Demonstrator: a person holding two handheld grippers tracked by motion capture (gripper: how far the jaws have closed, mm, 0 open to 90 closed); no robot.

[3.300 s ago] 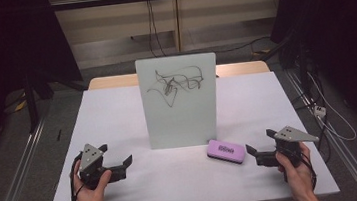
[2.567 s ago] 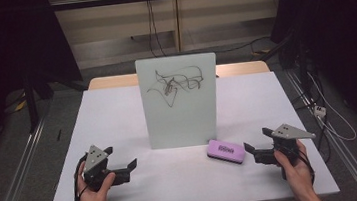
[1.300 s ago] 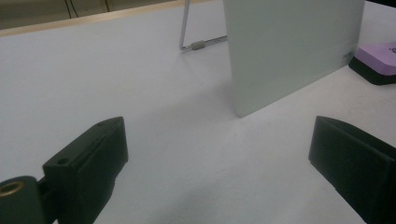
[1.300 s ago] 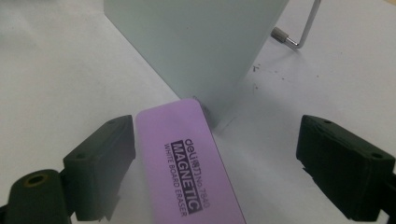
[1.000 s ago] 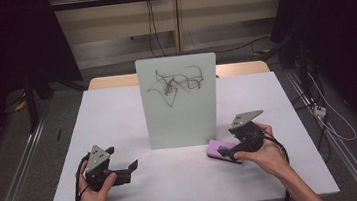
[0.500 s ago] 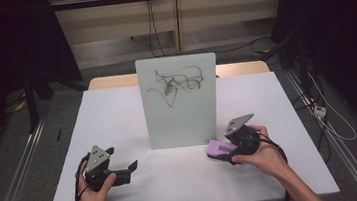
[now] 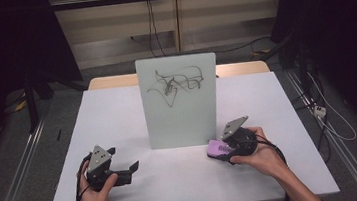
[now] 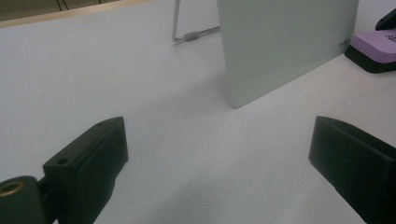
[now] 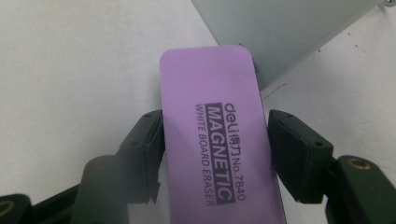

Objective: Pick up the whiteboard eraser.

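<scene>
Fingers of the right gripper (image 9: 215, 154) flank, barely apart, a purple eraser (image 9: 212, 135) printed "deli MAGNETIC WHITE BOARD ERASER No.7840"; left gripper (image 8: 219, 158) fingers gape.

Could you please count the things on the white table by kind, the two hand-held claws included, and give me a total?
Upright pale rectangular whiteboard with black scribbles: 1
Purple rectangular magnetic whiteboard eraser with a black underside: 1
Black two-jaw claws held in the person's hands: 2, the left claw and the right claw
Total: 4
</scene>
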